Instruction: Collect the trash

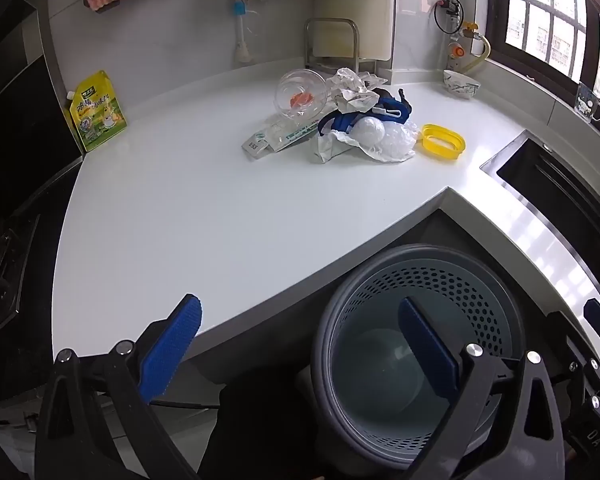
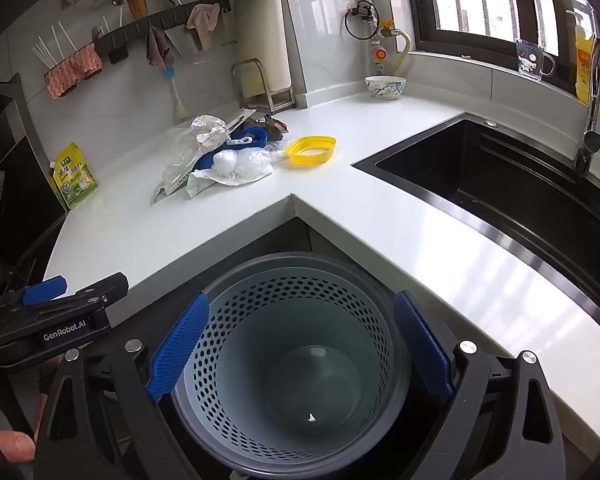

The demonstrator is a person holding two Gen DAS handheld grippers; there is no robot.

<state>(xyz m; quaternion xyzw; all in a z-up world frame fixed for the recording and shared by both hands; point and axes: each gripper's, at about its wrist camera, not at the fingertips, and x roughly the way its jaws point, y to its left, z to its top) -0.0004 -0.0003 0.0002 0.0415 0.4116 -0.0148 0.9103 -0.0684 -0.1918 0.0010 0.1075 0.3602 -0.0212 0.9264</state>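
Observation:
A pile of trash (image 1: 352,120) lies at the back of the white counter (image 1: 204,208): a clear plastic cup (image 1: 300,94), crumpled white paper, a blue item, a clear bag and a flat wrapper. The right wrist view shows the same pile (image 2: 228,156). A grey bin with a perforated inner basket (image 1: 440,280) stands on the floor in the counter's inner corner. It holds only a tiny white scrap (image 2: 311,417). My left gripper (image 1: 300,344) is open over the counter's edge and the bin. My right gripper (image 2: 300,346) is open above the bin (image 2: 300,284). Neither holds anything.
A yellow oval ring (image 1: 443,142) lies right of the pile. A yellow-green pouch (image 1: 96,114) leans at the far left, by a dark stove. A black sink (image 2: 500,184) with a tap is on the right, and a patterned bowl (image 2: 385,87) by the window.

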